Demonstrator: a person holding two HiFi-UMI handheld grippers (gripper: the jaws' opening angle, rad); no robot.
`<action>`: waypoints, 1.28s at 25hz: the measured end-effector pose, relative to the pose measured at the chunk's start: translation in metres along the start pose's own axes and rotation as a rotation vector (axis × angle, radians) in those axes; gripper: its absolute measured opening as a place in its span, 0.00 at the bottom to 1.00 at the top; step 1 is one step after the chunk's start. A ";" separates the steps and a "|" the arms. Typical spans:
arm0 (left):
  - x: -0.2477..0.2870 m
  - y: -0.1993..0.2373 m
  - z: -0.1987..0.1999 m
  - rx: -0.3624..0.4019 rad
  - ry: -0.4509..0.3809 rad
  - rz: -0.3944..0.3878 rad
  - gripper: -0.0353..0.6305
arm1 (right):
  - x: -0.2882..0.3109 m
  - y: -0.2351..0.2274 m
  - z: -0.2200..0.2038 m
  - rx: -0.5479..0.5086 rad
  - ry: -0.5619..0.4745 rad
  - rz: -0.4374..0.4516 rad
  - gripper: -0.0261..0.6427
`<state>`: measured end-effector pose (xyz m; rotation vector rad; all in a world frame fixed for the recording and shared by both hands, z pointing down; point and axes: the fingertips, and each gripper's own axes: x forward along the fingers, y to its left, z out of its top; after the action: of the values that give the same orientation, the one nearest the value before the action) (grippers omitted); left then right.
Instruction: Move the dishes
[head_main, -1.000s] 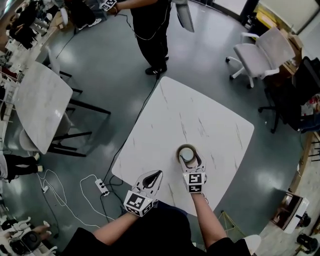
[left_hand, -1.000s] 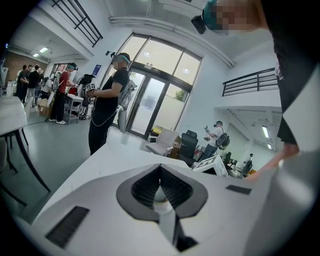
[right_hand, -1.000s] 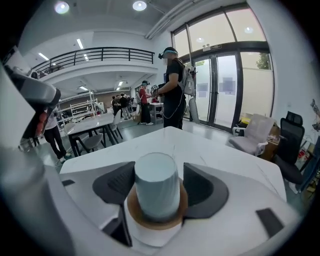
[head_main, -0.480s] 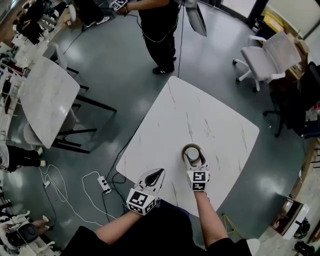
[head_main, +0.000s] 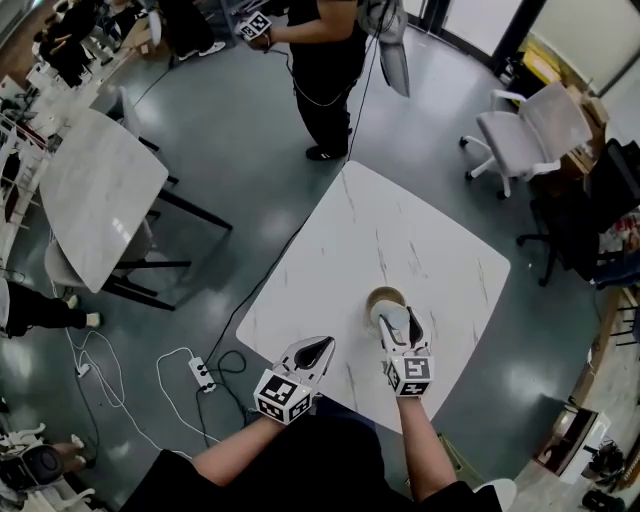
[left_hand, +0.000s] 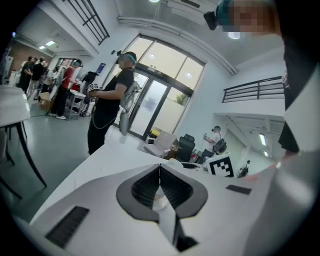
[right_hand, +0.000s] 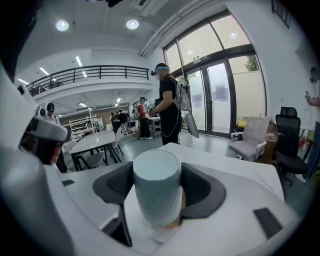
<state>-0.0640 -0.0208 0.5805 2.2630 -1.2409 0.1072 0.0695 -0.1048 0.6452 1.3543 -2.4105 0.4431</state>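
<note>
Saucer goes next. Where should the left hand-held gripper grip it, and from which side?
Probably the rim: the saucer lies flat and shallow on the table, so pinch its left edge, coming in low from the left. The right hand-held gripper, holding the cup, hangs over its near edge.

It was a big open lab or office hall, not a home. A white marble-topped table (head_main: 400, 240) stood on a polished grey floor (head_main: 230, 130). Past the table's far corner stood a person (head_main: 325, 70) holding a marker-cube device (head_main: 255, 25). A wheeled office chair (head_main: 525, 125) stood off the table's far right side, and a second matching table (head_main: 95, 200) well to its left. A power strip (head_main: 200, 375) with white cables lay on the floor by its near left edge. Beyond the table rose tall glass doors (right_hand: 220, 95) and a railed mezzanine (right_hand: 85, 75).
</note>
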 end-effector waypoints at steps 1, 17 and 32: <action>-0.005 -0.006 0.000 0.013 -0.002 -0.024 0.08 | -0.011 0.005 0.006 0.010 -0.014 -0.003 0.50; -0.113 -0.051 -0.027 -0.202 -0.010 -0.341 0.24 | -0.159 0.125 0.073 0.308 -0.275 -0.003 0.50; -0.117 -0.091 -0.026 -0.348 -0.032 -0.521 0.29 | -0.205 0.149 0.089 0.480 -0.398 0.167 0.49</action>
<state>-0.0530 0.1196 0.5257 2.1985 -0.5906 -0.3152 0.0289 0.0860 0.4604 1.5544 -2.8831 0.9225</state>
